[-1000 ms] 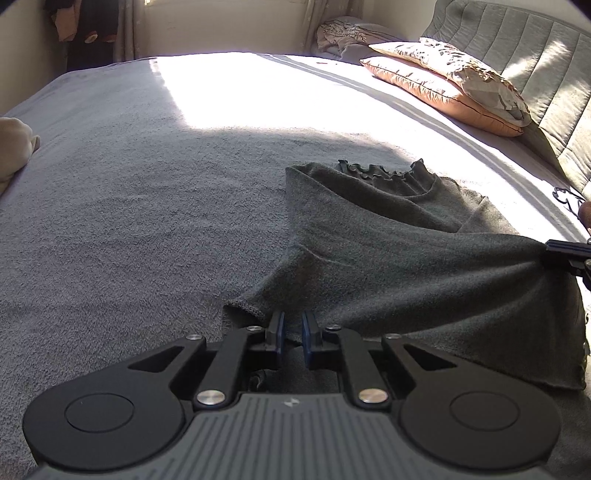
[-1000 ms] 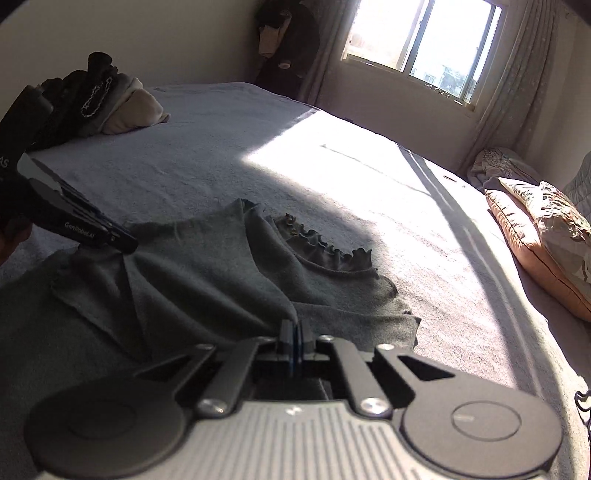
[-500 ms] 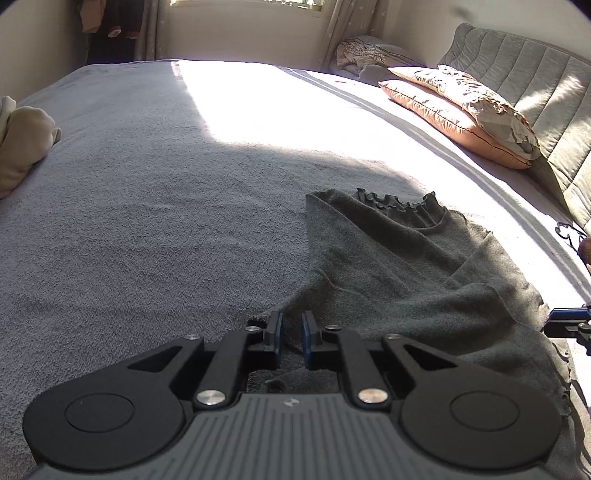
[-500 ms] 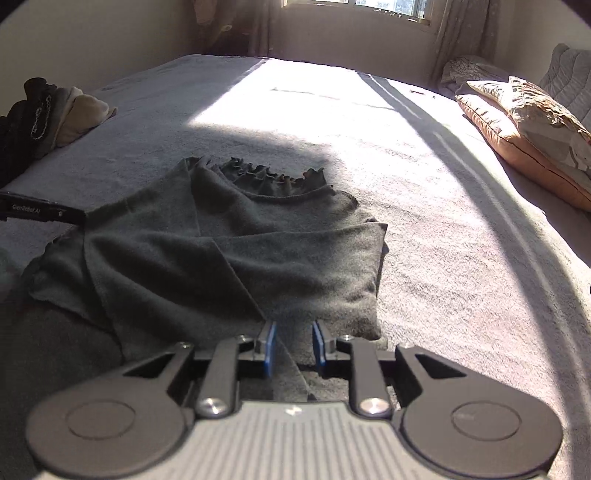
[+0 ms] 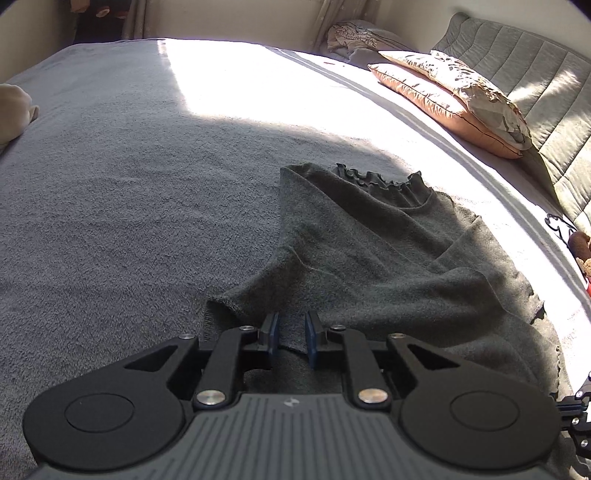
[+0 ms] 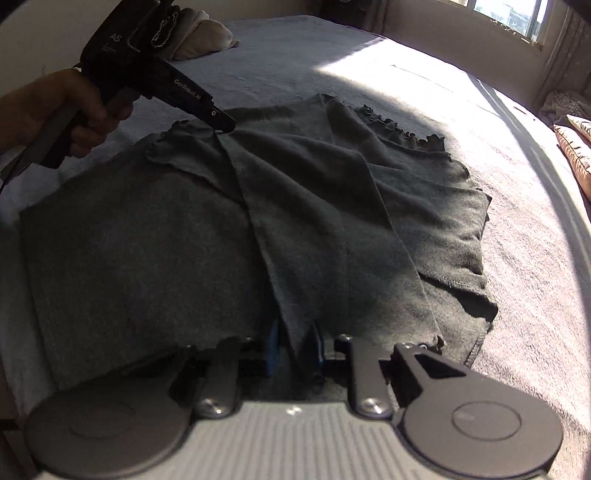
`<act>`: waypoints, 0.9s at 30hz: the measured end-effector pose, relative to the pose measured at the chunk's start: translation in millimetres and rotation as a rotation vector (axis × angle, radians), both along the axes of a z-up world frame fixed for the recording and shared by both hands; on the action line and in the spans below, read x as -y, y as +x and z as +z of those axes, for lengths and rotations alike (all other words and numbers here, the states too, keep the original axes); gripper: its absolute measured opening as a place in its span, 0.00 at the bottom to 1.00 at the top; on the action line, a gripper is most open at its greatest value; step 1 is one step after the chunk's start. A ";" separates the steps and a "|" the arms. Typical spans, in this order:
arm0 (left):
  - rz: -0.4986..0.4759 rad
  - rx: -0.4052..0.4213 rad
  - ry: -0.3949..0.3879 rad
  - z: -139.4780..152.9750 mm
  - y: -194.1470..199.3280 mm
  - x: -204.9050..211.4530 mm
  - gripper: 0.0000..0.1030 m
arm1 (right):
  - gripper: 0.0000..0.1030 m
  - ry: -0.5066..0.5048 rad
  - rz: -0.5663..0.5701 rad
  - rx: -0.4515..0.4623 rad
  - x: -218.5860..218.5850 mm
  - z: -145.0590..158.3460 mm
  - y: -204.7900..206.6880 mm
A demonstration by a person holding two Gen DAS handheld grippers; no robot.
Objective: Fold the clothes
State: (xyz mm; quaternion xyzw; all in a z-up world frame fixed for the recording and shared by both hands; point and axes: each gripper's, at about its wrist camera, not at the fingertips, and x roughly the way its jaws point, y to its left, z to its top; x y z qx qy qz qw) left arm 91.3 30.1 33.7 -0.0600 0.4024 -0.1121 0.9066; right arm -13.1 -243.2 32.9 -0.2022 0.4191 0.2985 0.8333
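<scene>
- Left claw (image 5: 291, 338): its blue-padded fingers stand apart, low over the near edge of the dark grey garment (image 5: 388, 258), with a strip of the cloth showing between them and nothing clamped.
- Right claw (image 6: 293, 345): its fingers are also spread, with a fold of the same garment (image 6: 314, 206) draped in the gap, untouched by the pads as far as the view shows.
- The garment lies on the grey bed cover (image 5: 129, 184), partly folded, one flap laid across the body and the frilled neckline (image 5: 376, 181) at the far end.
- In the right wrist view a hand (image 6: 66, 110) holds the left tool, its tip just over the garment's far left corner.
- Farther off: sunlight across the bed, orange pillows (image 5: 443, 103) against the padded headboard (image 5: 535, 74), a pile of clothes (image 6: 195, 33) at the far left corner, and a window (image 6: 517, 14).
</scene>
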 end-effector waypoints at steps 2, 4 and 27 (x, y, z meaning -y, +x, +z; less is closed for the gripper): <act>0.005 -0.003 0.019 2.1 -1.2 0.2 0.15 | 0.02 0.032 0.005 0.009 6.4 15.1 -6.2; -0.005 -0.002 0.031 1.2 -2.4 -0.5 0.15 | 0.02 0.052 0.010 0.021 12.9 27.4 -12.7; -0.153 0.052 0.056 -0.9 -29.4 37.1 0.36 | 0.39 0.087 -0.199 0.039 30.8 30.2 34.6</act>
